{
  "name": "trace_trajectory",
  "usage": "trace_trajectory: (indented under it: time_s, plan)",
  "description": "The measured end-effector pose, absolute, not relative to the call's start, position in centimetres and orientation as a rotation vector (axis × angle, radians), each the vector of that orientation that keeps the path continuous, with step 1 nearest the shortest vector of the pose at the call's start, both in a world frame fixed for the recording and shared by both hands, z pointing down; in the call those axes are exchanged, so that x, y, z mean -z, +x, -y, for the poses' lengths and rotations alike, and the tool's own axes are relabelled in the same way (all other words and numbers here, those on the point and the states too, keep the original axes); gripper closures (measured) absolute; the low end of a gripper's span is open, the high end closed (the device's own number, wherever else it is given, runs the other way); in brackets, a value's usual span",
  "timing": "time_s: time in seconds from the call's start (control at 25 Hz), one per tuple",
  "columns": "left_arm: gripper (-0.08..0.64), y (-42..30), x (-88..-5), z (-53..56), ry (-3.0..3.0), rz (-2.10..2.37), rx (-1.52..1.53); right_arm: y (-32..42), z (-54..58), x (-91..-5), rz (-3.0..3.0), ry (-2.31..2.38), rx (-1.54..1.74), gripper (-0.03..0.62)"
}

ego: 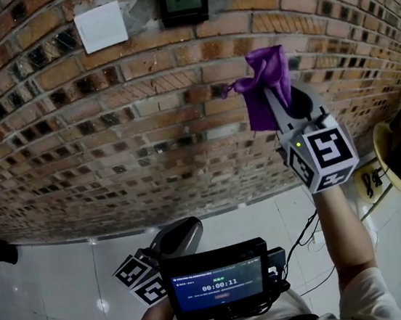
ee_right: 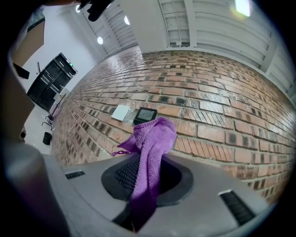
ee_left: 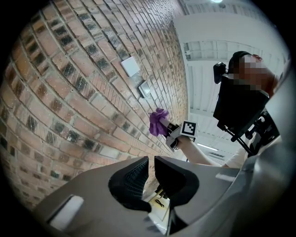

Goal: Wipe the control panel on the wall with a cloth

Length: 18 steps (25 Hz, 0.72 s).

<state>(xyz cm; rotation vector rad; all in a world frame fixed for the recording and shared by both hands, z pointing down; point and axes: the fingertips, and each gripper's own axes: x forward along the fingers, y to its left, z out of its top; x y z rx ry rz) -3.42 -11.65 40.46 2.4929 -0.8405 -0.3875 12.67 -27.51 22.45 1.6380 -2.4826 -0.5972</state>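
Your light comes from overhead: a ceiling lamp (ee_right: 242, 6) flares white at the upper right of the right gripper view, and a small glint sits on the glossy floor (ego: 56, 284) at the lower left of the head view. The brick wall (ego: 145, 126) is evenly lit and sharp mid-frame in all three views, yet its courses bow hard toward the edges, and both gripper views fall off to black at the corners. The purple cloth (ee_right: 155, 134) reads crisp and saturated, while your right tool (ee_right: 148, 175) below it is soft and shadowed between its pads.
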Motion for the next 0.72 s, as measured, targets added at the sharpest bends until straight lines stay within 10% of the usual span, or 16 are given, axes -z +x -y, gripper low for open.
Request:
trace_trajectory:
  time_s: [0.72]
  plan:
    - [0.526,-3.2,-40.8,11.9,2.487,0.834,0.383,11.7,24.2,-28.6,2.544,1.577,0.389,0.511]
